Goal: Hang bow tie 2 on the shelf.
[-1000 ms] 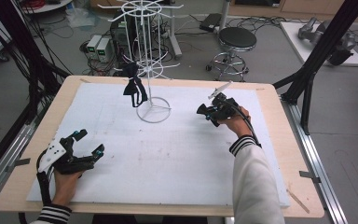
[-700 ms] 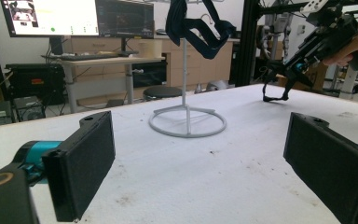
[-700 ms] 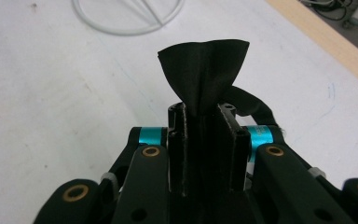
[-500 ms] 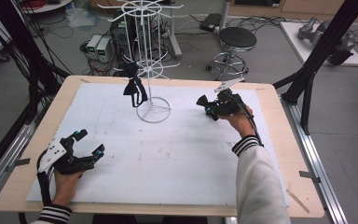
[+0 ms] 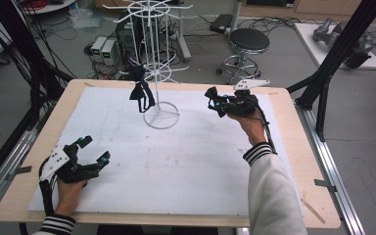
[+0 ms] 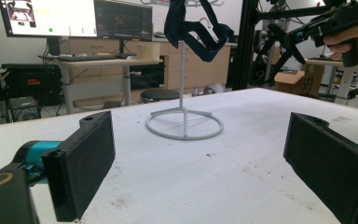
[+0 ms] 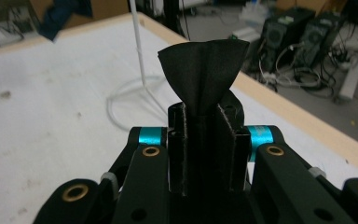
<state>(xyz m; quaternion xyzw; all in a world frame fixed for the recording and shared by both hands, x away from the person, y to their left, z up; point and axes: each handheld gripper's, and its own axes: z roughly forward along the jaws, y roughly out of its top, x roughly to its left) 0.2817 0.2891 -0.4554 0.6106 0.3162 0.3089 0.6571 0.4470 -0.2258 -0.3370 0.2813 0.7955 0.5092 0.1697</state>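
Pinching a folded black cloth [image 7: 200, 70] between closed jaws, the right gripper [image 5: 214, 99] hovers near the table's [image 5: 284, 161] far right edge. Jaws spread wide, the left gripper [image 5: 92, 152] rests near-left, well apart from the white wire rack [image 5: 160, 113]. No legible writing.

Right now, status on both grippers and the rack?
Left gripper open, low over the table. Right gripper shut on a black cloth, raised beside the rack. A dark cloth hangs on the rack. Nothing between.

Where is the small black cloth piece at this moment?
The black cloth piece is clamped between the right gripper's jaws, above the table's far right part, right of the white wire stand.
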